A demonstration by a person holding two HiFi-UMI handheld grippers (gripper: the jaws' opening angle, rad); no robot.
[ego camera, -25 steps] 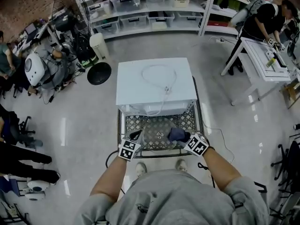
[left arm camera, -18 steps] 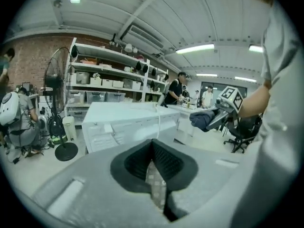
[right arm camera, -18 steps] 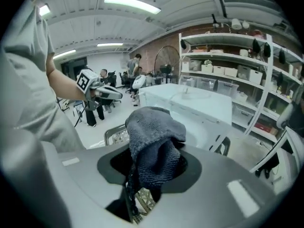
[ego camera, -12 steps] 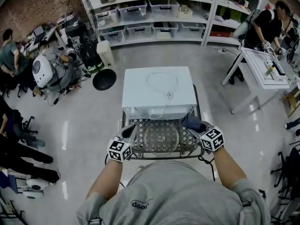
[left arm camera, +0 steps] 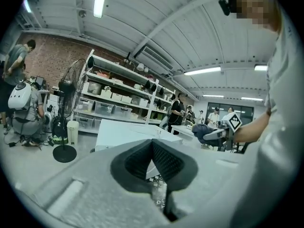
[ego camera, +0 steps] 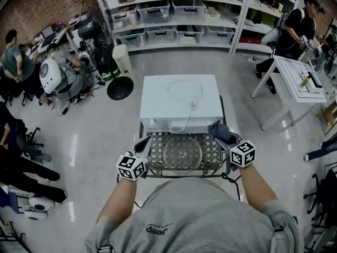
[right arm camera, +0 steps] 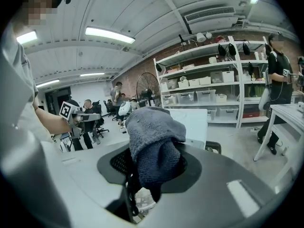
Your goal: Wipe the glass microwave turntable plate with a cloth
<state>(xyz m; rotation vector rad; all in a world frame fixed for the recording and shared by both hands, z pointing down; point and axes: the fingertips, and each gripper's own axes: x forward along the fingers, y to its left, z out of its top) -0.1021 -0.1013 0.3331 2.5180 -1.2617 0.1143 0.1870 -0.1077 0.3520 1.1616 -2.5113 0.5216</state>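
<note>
The clear glass turntable plate (ego camera: 181, 154) lies flat on a wire-mesh cart top (ego camera: 210, 147) in front of a white microwave (ego camera: 179, 101). My right gripper (ego camera: 225, 137) is at the plate's right rear, off the glass, shut on a bunched dark blue cloth (ego camera: 220, 130). In the right gripper view the cloth (right arm camera: 153, 144) bulges out above the jaws and hides the fingertips. My left gripper (ego camera: 142, 145) hovers at the cart's left edge beside the plate, shut with nothing in it; its pads (left arm camera: 161, 161) meet in the left gripper view.
The microwave's power cord (ego camera: 187, 96) lies coiled on its top. A floor fan (ego camera: 120, 86) stands at the left rear, storage shelves (ego camera: 174, 15) at the back, a white table (ego camera: 300, 80) at the right. People sit or stand at the far left and far right.
My right gripper has carried the cloth off the plate toward the cart's right rear corner. My left gripper has shifted out to the left edge. The plate now shows uncovered.
</note>
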